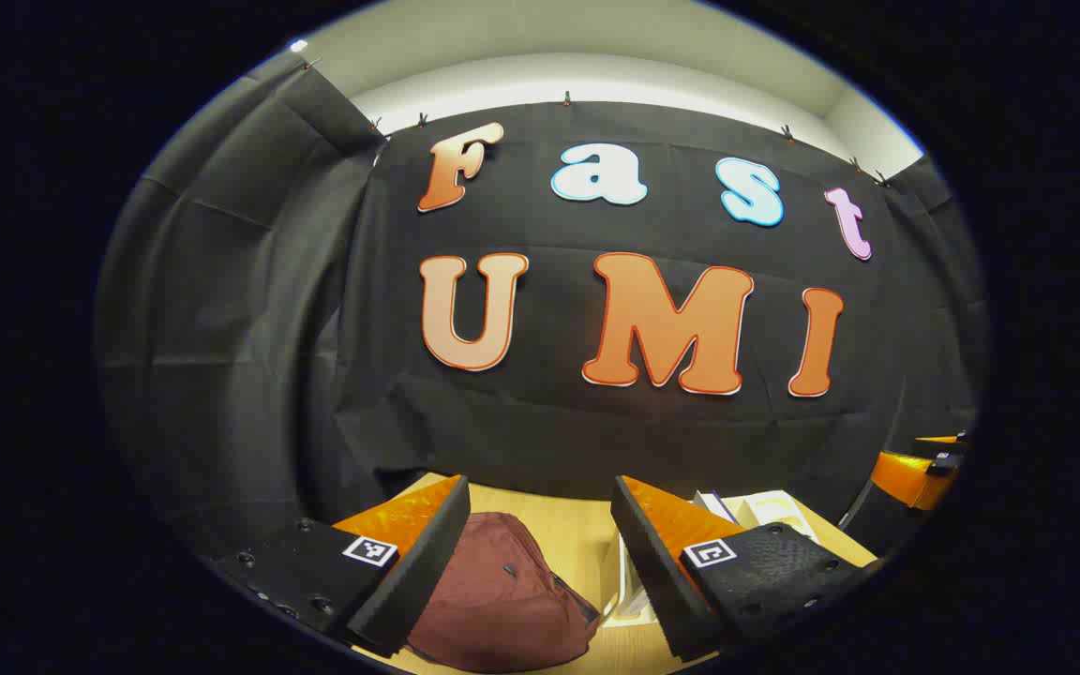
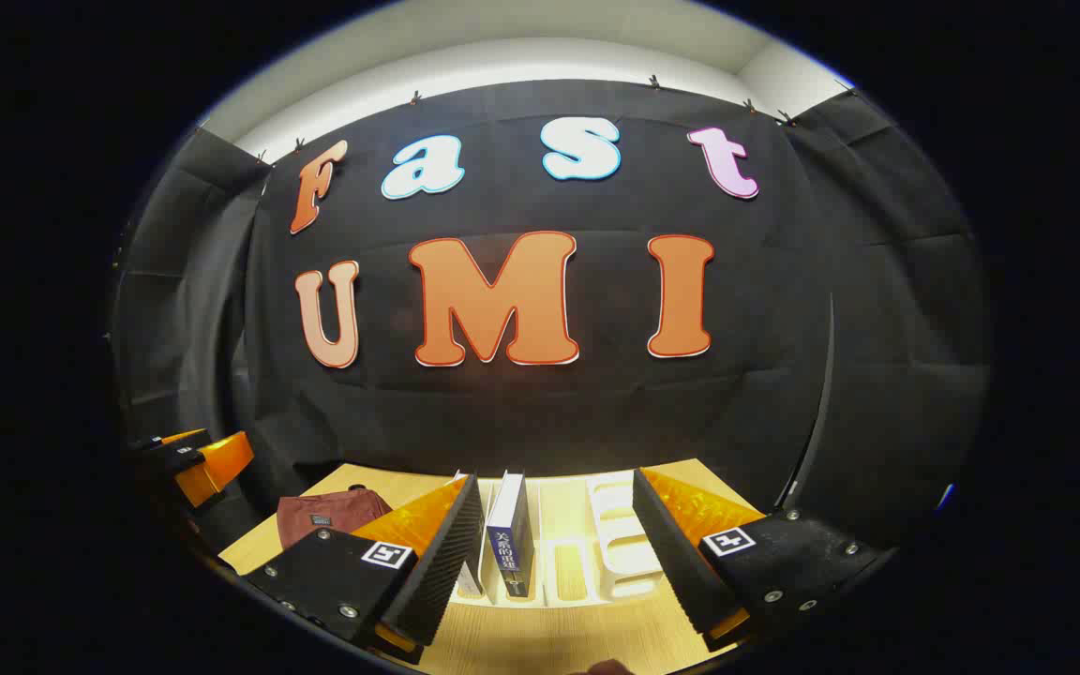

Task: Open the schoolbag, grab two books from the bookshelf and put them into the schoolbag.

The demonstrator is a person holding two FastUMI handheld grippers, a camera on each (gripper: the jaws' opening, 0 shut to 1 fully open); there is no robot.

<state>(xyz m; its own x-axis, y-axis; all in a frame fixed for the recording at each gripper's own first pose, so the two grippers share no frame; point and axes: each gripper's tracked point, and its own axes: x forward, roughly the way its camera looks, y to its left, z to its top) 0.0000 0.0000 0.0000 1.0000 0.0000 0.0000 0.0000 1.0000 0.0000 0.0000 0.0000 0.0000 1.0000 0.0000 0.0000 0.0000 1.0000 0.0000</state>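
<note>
One maroon fabric schoolbag (image 1: 502, 591) lies on the light wooden table (image 2: 540, 647); right of it, one white slotted bookshelf (image 2: 610, 548) holds two upright books (image 2: 510, 534). Two grippers: left gripper (image 1: 540, 562) above the schoolbag, right gripper (image 2: 554, 553) before the bookshelf. Both gape wide, holding nothing.

Left gripper (image 1: 540, 562): two wedge-shaped fingers, each on flat mount plate bearing small square black-and-white fiducial marker; round screw heads dot plate edges; inner pads (image 1: 427, 572) smooth, foam-like. Right gripper (image 2: 554, 562): same layout, marker per finger, silver screws on plates; inner pads (image 2: 442, 562) finely ribbed. Far-off left gripper, at left edge of right gripper view, shows blocky housing, details too small to tell.
</note>
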